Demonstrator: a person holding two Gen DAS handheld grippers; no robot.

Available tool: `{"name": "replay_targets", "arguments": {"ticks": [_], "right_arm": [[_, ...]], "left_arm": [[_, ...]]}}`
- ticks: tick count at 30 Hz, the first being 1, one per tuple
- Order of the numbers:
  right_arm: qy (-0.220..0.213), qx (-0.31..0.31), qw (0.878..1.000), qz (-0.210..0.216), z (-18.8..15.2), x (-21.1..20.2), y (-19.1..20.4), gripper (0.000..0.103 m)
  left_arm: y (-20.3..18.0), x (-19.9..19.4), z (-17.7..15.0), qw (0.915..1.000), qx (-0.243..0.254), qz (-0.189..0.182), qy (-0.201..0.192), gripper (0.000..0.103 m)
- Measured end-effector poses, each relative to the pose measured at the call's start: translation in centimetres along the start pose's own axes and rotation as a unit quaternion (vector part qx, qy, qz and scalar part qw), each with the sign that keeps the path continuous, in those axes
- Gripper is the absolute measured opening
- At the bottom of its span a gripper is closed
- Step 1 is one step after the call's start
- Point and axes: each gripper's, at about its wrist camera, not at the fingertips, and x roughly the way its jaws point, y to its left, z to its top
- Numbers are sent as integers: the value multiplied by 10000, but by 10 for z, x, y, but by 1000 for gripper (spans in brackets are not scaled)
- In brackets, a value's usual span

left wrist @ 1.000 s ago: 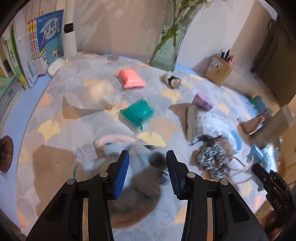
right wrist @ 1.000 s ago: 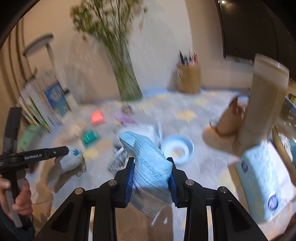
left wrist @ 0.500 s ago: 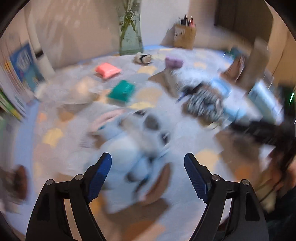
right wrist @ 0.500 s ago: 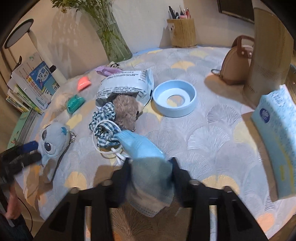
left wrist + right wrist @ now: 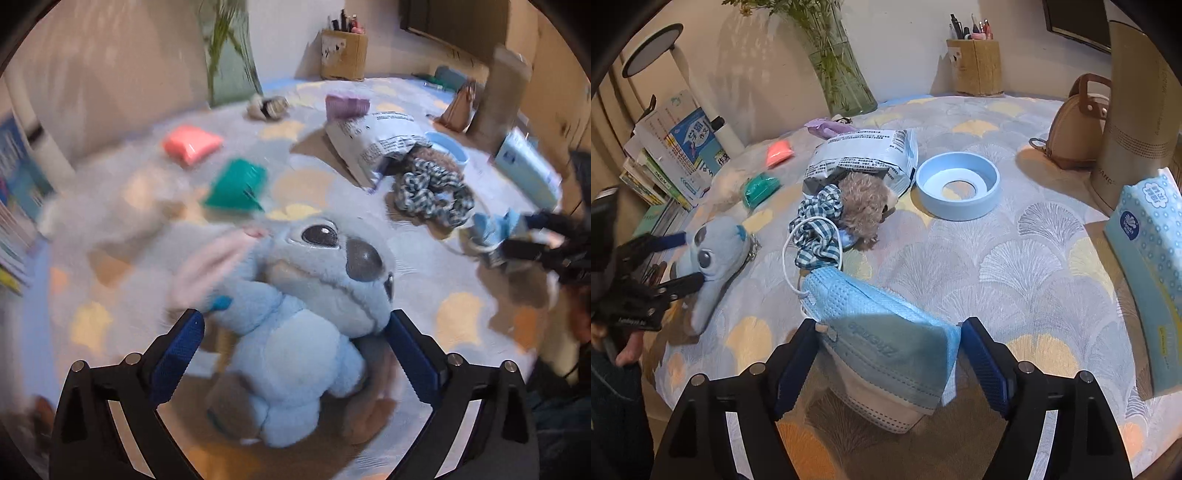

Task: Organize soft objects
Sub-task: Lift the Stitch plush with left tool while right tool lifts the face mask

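A blue plush toy [image 5: 295,332] lies on the patterned tablecloth [image 5: 1015,266], between the fingers of my left gripper [image 5: 293,314]. Those jaws are opening and stand wide, with the pads beside the toy's arm and head. The right wrist view shows the same toy [image 5: 716,251] and left gripper [image 5: 692,258] at the far left. A light blue face mask [image 5: 886,347] rests on the cloth between the opening jaws of my right gripper [image 5: 890,323]. It spreads out from pad to pad, and its white ear loop [image 5: 788,258] trails toward a checked scrunchie [image 5: 816,229].
Behind the scrunchie are a brown fuzzy toy [image 5: 864,206], a printed bag [image 5: 864,155] and a blue ring dish [image 5: 956,188]. Pink [image 5: 779,153], green [image 5: 761,188] and purple [image 5: 827,127] pouches lie further back. A tissue pack [image 5: 1148,236], brown purse [image 5: 1075,129] and tall cylinder [image 5: 1137,103] stand right, books [image 5: 676,155] left.
Both grippers' jaws have widened. The left gripper rolled, and the plush now lies loose between its pads. The mask came down onto the cloth and spread out.
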Motion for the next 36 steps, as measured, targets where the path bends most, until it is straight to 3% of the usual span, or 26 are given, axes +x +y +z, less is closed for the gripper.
{"name": "replay_targets", "arguments": {"ticks": [2, 4, 8, 14, 19, 22, 25, 26, 27, 29, 31, 33, 35, 36], "right_arm": [[-4, 43, 10000, 42, -1, -1, -2, 78], [0, 74, 10000, 59, 0, -1, -2, 78], [12, 31, 10000, 9, 1, 1, 2, 84], [-7, -1, 9999, 114, 0, -7, -2, 84], [36, 165, 9998, -118, -3, -11, -21, 86], [14, 183, 9998, 2, -4, -11, -21, 89], [62, -28, 9999, -80, -9, -7, -7, 100], [80, -162, 9997, -153, -11, -6, -2, 101], [94, -295, 9992, -247, -13, -4, 4, 102], [66, -440, 9978, -488, -17, -4, 10, 101], [1, -320, 9987, -405, -18, -6, 6, 101], [-106, -148, 9997, -182, -18, -11, 1, 96], [-132, -112, 9997, -155, -16, -11, -1, 63], [-140, -164, 9994, -288, -16, -10, 1, 57]], "left_arm": [[-5, 0, -3, 9995, -149, -262, 80, 96], [-16, -2, -7, 9991, -283, -241, 185, 96], [-30, -19, -11, 9981, -379, -485, -27, 96], [-21, -19, -11, 9980, -604, -55, -185, 97], [-6, -8, -16, 9948, -918, -345, -291, 96], [-3, 1, -19, 9913, -1172, -516, -316, 73], [-8, 3, -23, 9900, -1242, -451, -489, 62], [-11, 1, -24, 9900, -1240, -420, -527, 50], [-13, -1, -26, 9894, -1257, -463, -568, 44], [-15, -2, -30, 9866, -1398, -525, -651, 41], [-18, -3, -30, 9860, -1431, -460, -716, 40], [-21, -5, -28, 9853, -1455, -462, -773, 38], [-23, -7, -27, 9849, -1452, -506, -796, 37], [-24, -6, -27, 9850, -1451, -494, -790, 37]]}}
